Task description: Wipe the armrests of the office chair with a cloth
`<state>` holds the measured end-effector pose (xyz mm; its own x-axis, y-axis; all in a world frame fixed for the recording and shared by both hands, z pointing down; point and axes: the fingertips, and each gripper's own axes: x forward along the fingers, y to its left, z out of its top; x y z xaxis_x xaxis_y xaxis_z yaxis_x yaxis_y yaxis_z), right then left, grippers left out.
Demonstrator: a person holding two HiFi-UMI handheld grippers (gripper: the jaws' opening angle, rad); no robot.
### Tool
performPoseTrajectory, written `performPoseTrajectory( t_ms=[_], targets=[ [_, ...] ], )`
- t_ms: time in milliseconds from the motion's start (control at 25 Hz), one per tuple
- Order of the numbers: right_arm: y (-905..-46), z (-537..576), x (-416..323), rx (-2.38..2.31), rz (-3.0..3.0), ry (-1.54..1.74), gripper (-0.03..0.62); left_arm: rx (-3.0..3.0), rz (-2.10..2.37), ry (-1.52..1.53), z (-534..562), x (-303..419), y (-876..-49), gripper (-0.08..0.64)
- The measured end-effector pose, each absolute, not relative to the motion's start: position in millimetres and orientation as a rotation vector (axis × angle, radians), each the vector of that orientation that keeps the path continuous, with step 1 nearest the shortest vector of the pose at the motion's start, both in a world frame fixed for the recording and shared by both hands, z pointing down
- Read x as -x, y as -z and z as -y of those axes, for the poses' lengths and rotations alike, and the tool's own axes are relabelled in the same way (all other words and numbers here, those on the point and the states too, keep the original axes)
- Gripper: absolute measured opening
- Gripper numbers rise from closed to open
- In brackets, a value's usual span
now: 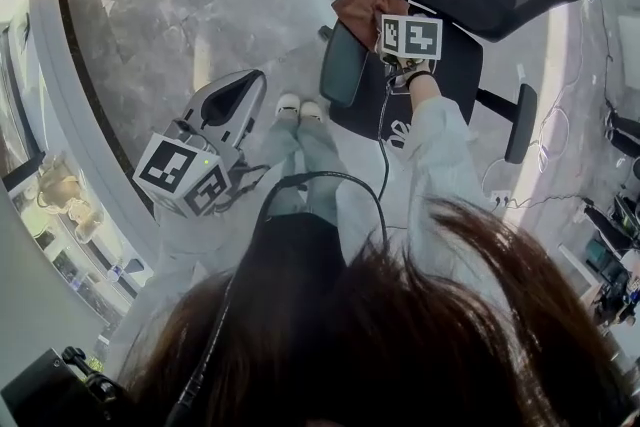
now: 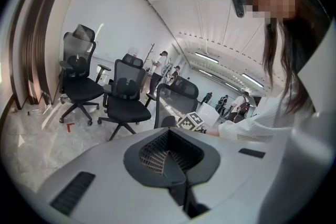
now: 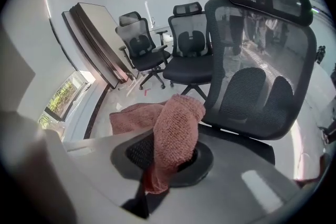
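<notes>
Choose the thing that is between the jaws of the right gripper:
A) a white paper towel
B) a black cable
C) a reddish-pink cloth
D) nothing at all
C: in the right gripper view the cloth hangs out from between the jaws of the right gripper, which are closed on its lower end, in front of the office chair.

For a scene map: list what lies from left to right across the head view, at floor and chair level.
The left gripper → pair of white shoes → black padded armrest → right gripper holding a pink terry cloth → second black armrest.
</notes>
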<state>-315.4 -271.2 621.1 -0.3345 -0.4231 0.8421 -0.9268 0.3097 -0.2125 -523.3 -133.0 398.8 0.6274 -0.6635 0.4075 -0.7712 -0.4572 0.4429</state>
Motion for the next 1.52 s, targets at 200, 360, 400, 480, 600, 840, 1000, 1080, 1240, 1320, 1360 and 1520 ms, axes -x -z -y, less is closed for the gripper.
performPoseTrajectory(
  t_ms=[200,360,400,480,600,840,1000,1080,1240,1320,1360,1520],
  targets=[
    [-613,218,328,-1.067,1.922,-0.919,0.046,-2.281,1.081,-0.213,135,513,-391,0.003],
    [-609,171,342,-0.983,1.951,-0.895,0.046,-2.306,1.055,-0.202,139,505,-385,0.003],
    [-608,159,345,-0.971,1.955,-0.885,0.046,-2.312,1.047,-0.199,139,504,-383,0.003],
    [-605,138,350,-0.961,1.961,-0.868,0.045,-2.325,1.025,-0.196,140,500,-381,0.003],
    [-600,111,357,-0.944,1.972,-0.877,0.045,-2.347,0.991,-0.197,141,493,-377,0.003],
    [-593,74,356,-0.904,1.996,-0.894,0.046,-2.372,0.949,-0.207,141,478,-373,0.003],
    [-596,82,349,-0.910,1.999,-0.874,0.046,-2.354,0.949,-0.218,138,482,-380,0.003],
    [-599,98,343,-0.913,1.995,-0.848,0.046,-2.344,0.968,-0.231,136,485,-384,0.003],
    [-604,143,331,-0.942,1.987,-0.826,0.046,-2.316,1.023,-0.257,131,497,-391,0.003],
    [-608,170,328,-0.968,1.976,-0.807,0.046,-2.298,1.050,-0.266,133,508,-395,0.003],
    [-611,183,329,-0.975,1.971,-0.801,0.046,-2.284,1.068,-0.269,133,516,-397,0.003],
    [-616,229,339,-1.012,1.953,-0.760,0.046,-2.229,1.136,-0.257,130,550,-402,0.003]
  ],
)
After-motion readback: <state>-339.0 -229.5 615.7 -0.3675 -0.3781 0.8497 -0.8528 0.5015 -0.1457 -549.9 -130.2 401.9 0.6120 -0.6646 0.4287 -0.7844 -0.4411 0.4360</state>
